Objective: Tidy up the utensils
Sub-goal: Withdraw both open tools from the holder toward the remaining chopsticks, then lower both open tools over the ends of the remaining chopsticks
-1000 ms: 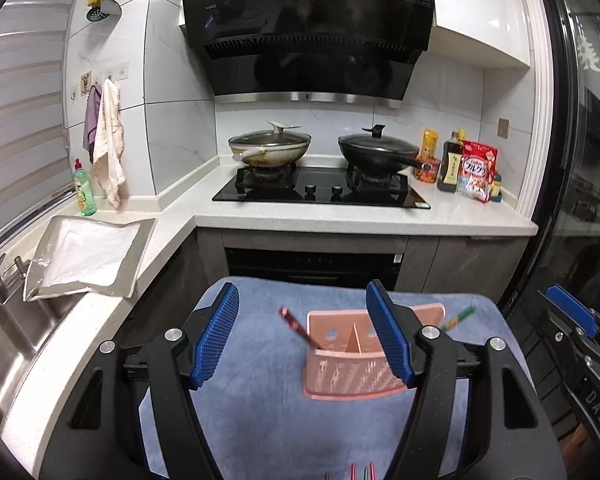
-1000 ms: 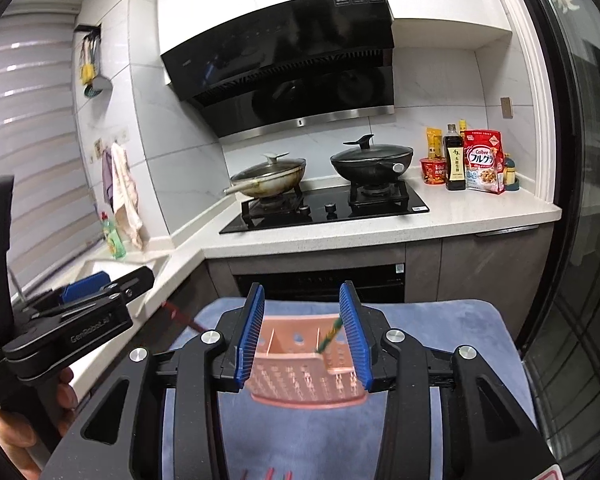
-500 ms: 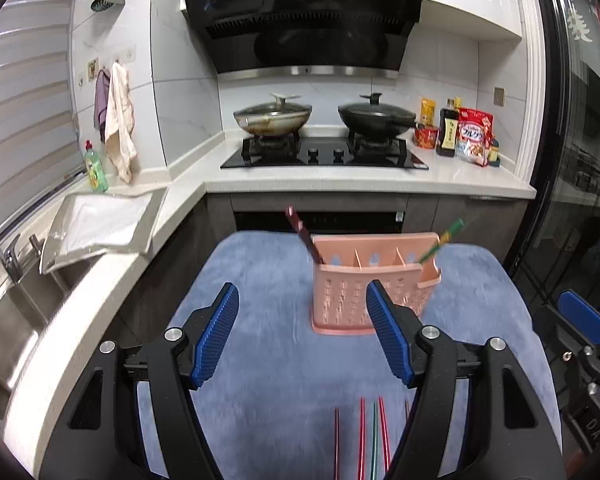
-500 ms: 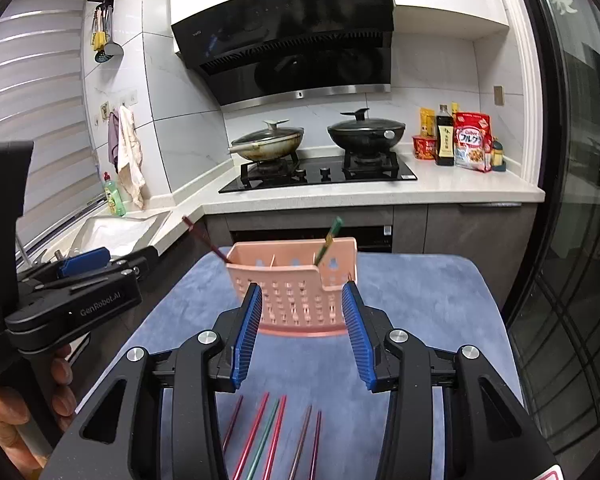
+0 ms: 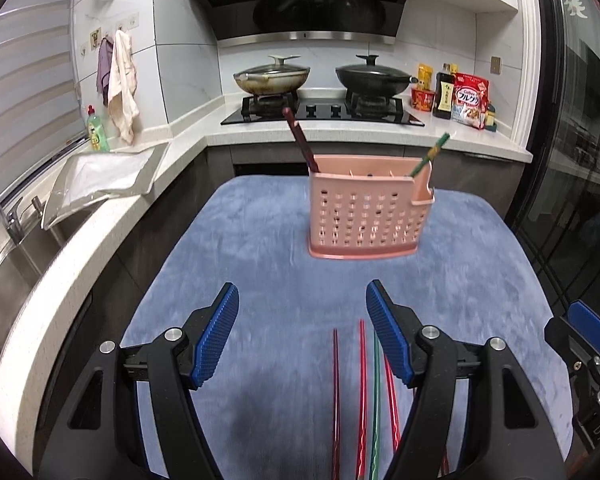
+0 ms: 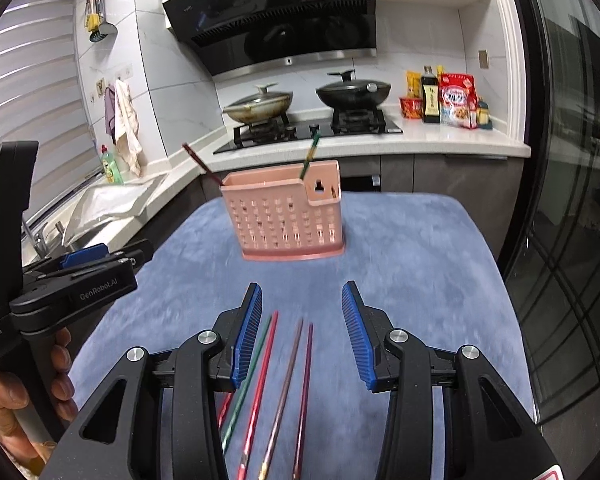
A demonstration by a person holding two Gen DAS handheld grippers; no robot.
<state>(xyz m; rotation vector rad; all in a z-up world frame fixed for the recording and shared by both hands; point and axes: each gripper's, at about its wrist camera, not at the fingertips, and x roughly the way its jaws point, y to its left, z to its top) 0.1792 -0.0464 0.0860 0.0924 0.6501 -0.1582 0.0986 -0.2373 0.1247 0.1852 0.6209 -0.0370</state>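
Observation:
A pink perforated utensil basket (image 5: 366, 216) stands on the blue mat (image 5: 260, 248); it also shows in the right wrist view (image 6: 288, 216). A dark red chopstick (image 5: 300, 140) leans in its left end and a green chopstick (image 5: 428, 156) in its right end. Several red chopsticks (image 5: 362, 392) and a green one (image 5: 376, 396) lie on the near mat. My left gripper (image 5: 302, 338) is open above them, empty. My right gripper (image 6: 302, 336) is open over the same chopsticks (image 6: 284, 384), empty.
The mat's left edge borders a white counter (image 5: 72, 248) with a sink (image 5: 4, 292) and a metal tray (image 5: 96, 180). Behind the basket are a stove with two pans (image 5: 324, 80) and food packages (image 5: 460, 96). A dark glass door (image 5: 572, 160) stands to the right.
Both grippers have pulled back and away from the basket toward the near mat. The loose chopsticks now lie between and below the open fingers. The basket looks farther off.

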